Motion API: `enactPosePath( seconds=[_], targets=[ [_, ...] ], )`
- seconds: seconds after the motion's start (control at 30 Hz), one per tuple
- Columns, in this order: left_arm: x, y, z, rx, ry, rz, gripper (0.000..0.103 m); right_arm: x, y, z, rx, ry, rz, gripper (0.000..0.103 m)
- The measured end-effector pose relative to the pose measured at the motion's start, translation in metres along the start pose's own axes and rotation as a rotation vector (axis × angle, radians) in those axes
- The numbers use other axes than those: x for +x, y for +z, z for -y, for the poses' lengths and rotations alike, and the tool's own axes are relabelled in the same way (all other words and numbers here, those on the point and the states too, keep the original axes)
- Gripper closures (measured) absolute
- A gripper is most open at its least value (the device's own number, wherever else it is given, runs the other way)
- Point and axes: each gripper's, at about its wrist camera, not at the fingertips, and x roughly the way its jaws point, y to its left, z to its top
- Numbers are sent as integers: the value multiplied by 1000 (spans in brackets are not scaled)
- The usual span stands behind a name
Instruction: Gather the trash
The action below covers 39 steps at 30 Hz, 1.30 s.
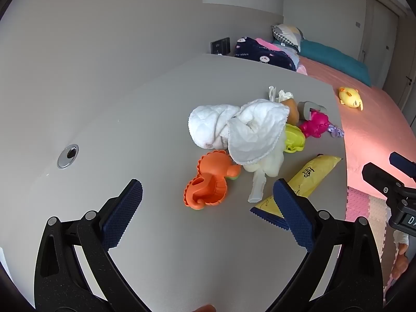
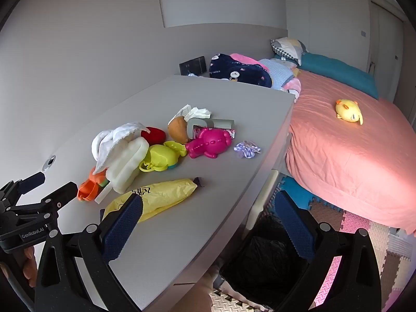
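Observation:
A crumpled yellow snack wrapper (image 1: 309, 179) (image 2: 158, 197) lies on the grey table (image 1: 130, 119) (image 2: 197, 223) near its right edge. Crumpled white tissue (image 1: 279, 94) (image 2: 198, 113) lies at the far side of the toy pile. A black-lined trash bin (image 2: 265, 257) stands on the floor beside the table. My left gripper (image 1: 208, 202) is open and empty above the table, just short of the wrapper. My right gripper (image 2: 208, 218) is open and empty over the table's edge, with the bin below it. The left gripper also shows in the right wrist view (image 2: 49, 184).
A white cloth (image 1: 234, 127) (image 2: 117, 140) covers plastic toys: orange (image 1: 208, 182), yellow-green (image 2: 161, 157), pink (image 2: 209, 143). A purple scrunchie (image 2: 247, 149) lies near the edge. A cable grommet (image 1: 68, 156) sits at the left. A pink bed (image 2: 351, 161) with a yellow plush (image 2: 348, 110) stands to the right.

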Motion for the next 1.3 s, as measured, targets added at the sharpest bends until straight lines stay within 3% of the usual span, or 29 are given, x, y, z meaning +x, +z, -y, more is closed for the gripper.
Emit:
enactPosePath(
  seconds=[1.3],
  targets=[
    [3, -4, 3, 1, -4, -12, 6, -2, -1, 2, -3, -4, -2, 2]
  ],
)
